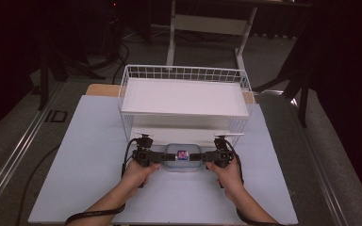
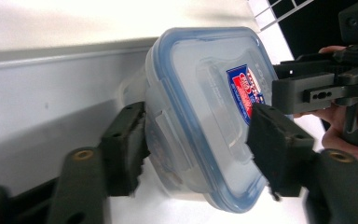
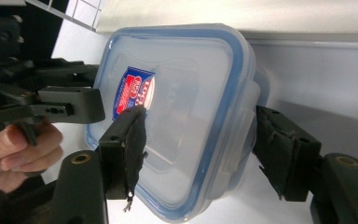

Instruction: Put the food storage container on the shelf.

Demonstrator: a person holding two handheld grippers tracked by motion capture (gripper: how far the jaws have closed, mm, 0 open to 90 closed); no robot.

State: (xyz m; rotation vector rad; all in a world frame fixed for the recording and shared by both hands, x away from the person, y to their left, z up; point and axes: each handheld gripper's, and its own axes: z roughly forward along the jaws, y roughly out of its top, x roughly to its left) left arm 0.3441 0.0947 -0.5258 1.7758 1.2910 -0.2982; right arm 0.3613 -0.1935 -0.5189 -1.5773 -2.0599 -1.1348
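Note:
A clear plastic container [image 1: 183, 157] with a blue-rimmed lid and a red-and-blue label lies on the pale table mat, just in front of the wire rack. My left gripper [image 1: 164, 157] holds its left end and my right gripper [image 1: 201, 157] its right end. In the left gripper view, the container [image 2: 205, 107] sits between my left gripper's [image 2: 198, 149] pads, one on the lid and one against the side latch. In the right gripper view, my right gripper [image 3: 203, 154] clasps the container [image 3: 186, 93] the same way, both pads touching it.
A white wire rack [image 1: 184, 75] with a flat white shelf [image 1: 184, 96] stands right behind the container, with a low opening under the shelf. The pale mat [image 1: 89, 165] covers the table. Cables trail from both grippers toward the front edge.

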